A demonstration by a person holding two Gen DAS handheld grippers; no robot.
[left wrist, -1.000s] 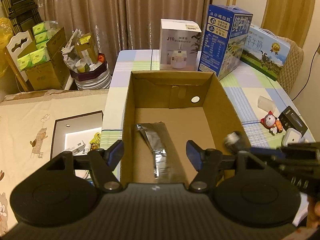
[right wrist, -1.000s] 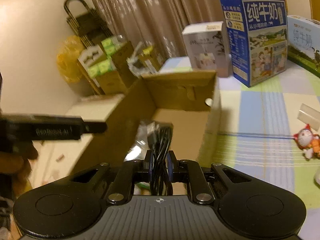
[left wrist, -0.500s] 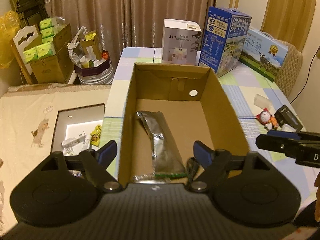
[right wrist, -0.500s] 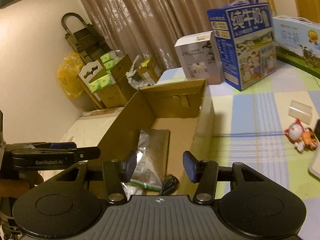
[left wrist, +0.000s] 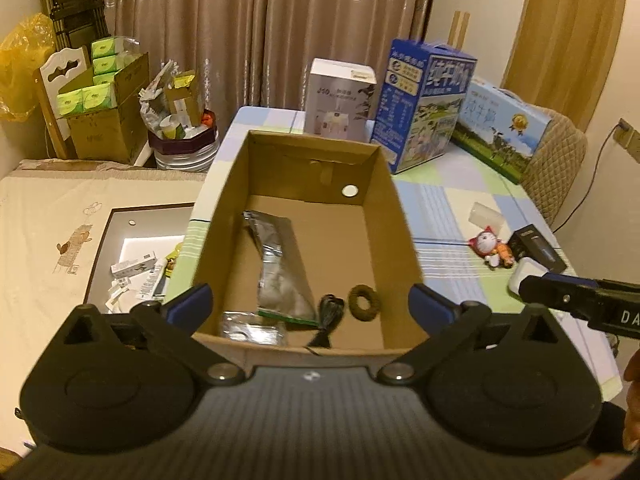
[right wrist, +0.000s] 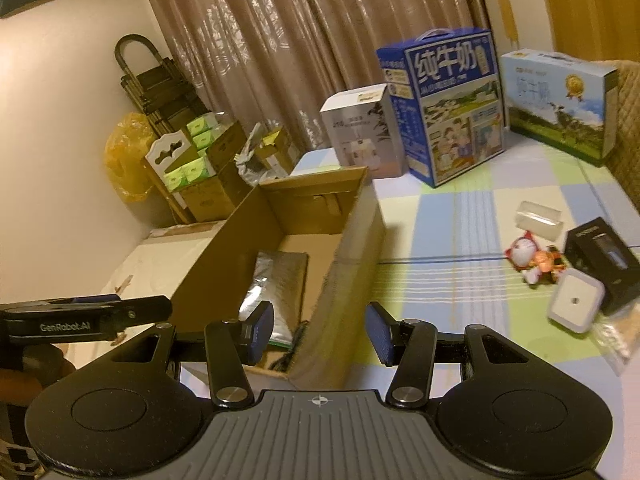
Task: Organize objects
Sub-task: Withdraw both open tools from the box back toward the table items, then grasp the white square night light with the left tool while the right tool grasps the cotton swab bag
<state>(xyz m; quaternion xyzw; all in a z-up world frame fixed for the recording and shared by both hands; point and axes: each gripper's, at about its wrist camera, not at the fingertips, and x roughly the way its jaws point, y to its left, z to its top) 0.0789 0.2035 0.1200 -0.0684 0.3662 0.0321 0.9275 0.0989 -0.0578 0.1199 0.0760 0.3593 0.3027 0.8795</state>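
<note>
Looking through the left wrist view, we are holding the left gripper [left wrist: 310,306] just short of the cardboard box [left wrist: 400,216], its jaws spread as wide as they go and gripping nothing, framing the near wall. Inside, near that wall, are lying the silver pouch [left wrist: 276,264], the black cable [left wrist: 329,312], a brown ring [left wrist: 364,298] and a clear packet [left wrist: 252,326]; we are judging they are gathered there because that end is easiest for us to reach. A second ago these jaws were much narrower and the box filled more of the view; they have just been opening, with nothing between them, and the ring and cable are newly lying on the box floor.

Turning to the right wrist view, we are keeping the right gripper [right wrist: 320,332] over the box's near right corner, jaws partly open and empty. A second ago they were pinching the cable; they have let it go. To the right on the counter [right wrist: 460,240], the cat toy [right wrist: 528,256], white square pad [right wrist: 576,304] and black case [right wrist: 604,260] are waiting, probably next to be sorted.
</note>
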